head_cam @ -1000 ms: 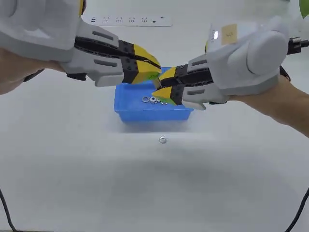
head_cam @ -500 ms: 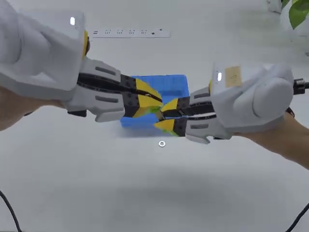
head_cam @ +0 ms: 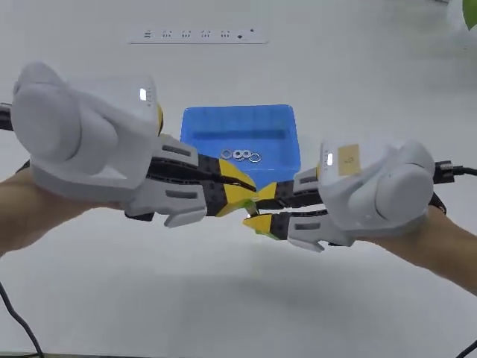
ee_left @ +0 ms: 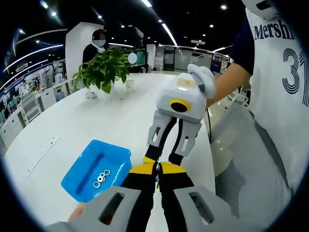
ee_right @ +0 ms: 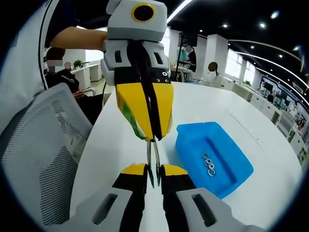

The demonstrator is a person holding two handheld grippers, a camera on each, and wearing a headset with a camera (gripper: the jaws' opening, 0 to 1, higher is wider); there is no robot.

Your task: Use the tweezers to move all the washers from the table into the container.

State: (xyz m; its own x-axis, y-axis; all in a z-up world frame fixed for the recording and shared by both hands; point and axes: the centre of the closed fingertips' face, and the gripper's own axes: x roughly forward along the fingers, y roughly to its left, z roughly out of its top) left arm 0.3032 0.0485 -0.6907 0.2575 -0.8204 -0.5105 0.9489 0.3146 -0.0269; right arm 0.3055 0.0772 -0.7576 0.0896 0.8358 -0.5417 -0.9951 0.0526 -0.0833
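Note:
The blue container point(head_cam: 238, 113) holds three washers point(head_cam: 240, 155) in a row. Just in front of it my left gripper point(head_cam: 252, 192) and right gripper point(head_cam: 250, 212) meet tip to tip above the table. In the right gripper view the tweezers point(ee_right: 149, 162) run out of the left gripper point(ee_right: 153, 137), whose jaws are shut on them. Their thin metal legs lie between the narrowly set jaws of my right gripper point(ee_right: 154, 169). The container point(ee_right: 198, 137) and its washers point(ee_right: 208, 164) lie to the right. The loose table washer is hidden behind the grippers.
A white power strip point(head_cam: 197, 34) lies at the far edge of the table. A cable point(head_cam: 456, 171) trails from the right gripper. A potted plant point(ee_left: 104, 70) stands far off on the table. A mesh chair point(ee_right: 43, 159) and the person's torso are close by.
Both grippers have come back together from over the container to its near side, towards the person. The table washer, visible earlier, is now covered by them.

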